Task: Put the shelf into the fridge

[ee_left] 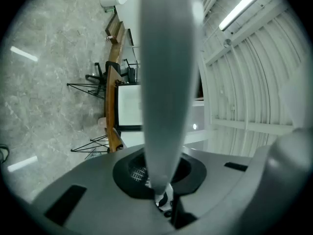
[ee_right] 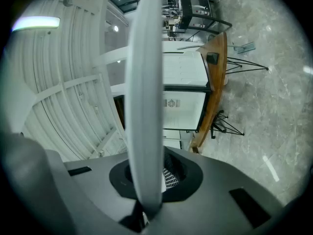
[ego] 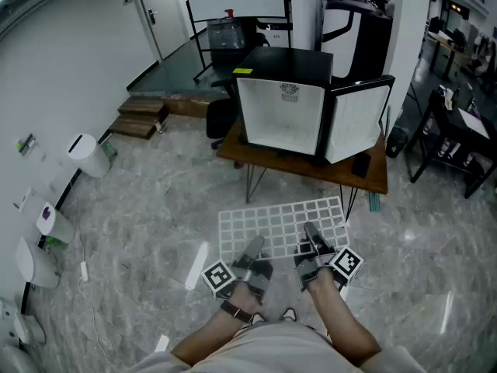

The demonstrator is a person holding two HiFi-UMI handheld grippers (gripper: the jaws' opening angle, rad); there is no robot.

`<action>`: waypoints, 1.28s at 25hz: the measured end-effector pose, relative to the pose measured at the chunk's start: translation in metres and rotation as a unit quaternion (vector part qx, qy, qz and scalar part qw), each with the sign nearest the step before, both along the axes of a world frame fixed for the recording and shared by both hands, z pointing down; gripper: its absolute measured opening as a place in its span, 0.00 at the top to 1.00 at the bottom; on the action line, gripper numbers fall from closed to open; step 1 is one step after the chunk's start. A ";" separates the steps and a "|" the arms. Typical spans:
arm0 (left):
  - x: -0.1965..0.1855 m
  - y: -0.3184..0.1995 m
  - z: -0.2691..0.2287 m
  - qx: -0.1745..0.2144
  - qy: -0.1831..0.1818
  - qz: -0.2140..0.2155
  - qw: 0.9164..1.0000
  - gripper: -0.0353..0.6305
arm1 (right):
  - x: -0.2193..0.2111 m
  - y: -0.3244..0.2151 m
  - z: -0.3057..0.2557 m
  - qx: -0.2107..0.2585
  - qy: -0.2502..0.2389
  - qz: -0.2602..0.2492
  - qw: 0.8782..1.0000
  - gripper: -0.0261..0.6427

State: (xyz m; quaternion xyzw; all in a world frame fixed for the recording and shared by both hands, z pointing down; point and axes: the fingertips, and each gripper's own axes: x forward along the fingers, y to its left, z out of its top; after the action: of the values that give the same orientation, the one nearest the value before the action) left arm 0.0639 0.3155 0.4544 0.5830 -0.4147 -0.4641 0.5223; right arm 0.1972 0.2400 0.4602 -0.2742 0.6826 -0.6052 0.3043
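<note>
A white wire-grid shelf hangs flat above the grey floor, straight in front of me. Both grippers grip its near edge: my left gripper is shut on the left part and my right gripper on the right part. Beyond it a black mini fridge stands on a wooden table; its door swings open to the right and the white inside faces me. The left gripper view shows the fridge past a broad grey jaw. It also appears, rotated, as the fridge in the right gripper view. A bit of shelf grid shows at the jaws.
The table stands on thin black hairpin legs. A black office chair is at its left, with wooden pallets further left. White bins line the left wall. A black desk stands at the right, and a white pillar behind the fridge.
</note>
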 end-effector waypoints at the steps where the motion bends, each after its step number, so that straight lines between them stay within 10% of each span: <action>1: 0.002 -0.001 0.002 -0.001 0.000 0.000 1.000 0.91 | 0.002 -0.001 0.001 0.001 0.000 -0.001 1.000 0.89; 32: -0.006 -0.079 0.007 -0.001 -0.007 -0.005 1.000 0.91 | -0.007 -0.082 0.009 -0.011 -0.009 -0.012 1.000 0.89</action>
State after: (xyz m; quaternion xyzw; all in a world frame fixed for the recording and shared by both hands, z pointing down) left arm 0.0582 0.2363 0.4616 0.5835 -0.4216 -0.4626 0.5176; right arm 0.1904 0.1577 0.4689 -0.2633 0.6765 -0.6187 0.3003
